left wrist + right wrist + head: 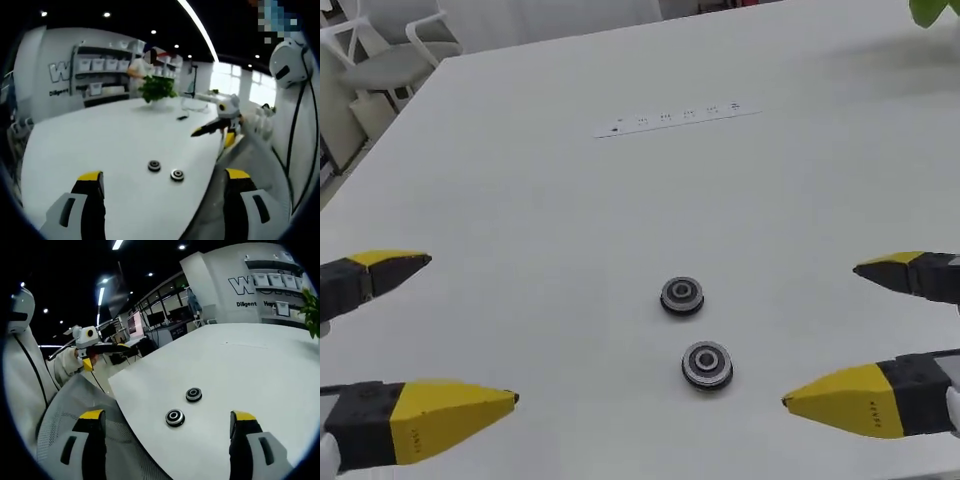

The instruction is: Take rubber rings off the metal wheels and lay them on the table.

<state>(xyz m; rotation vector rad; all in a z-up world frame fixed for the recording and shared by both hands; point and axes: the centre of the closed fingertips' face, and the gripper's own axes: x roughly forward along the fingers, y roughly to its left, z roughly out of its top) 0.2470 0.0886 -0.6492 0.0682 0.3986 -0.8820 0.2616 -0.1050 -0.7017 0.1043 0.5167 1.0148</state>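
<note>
left claw (473, 329): jaws spread wide, nothing in it, hovering over the left side of the counter (570, 200)
right claw (820, 335): same deal, wide apart & empty, on the right w/ tips pointing in toward the left one
far wheel (681, 296): flat on the counter, roughly mid btw both claws, touching neither
near wheel (707, 364): just beside the far one, closer to the person's edge, small gap btw them
rubber rings (686, 365): dark band round each wheel, both on afaict
bg: flat strip (675, 117) w/ small dark marks further back, white chair (390, 50) top left, plant (935, 10) top right
</note>
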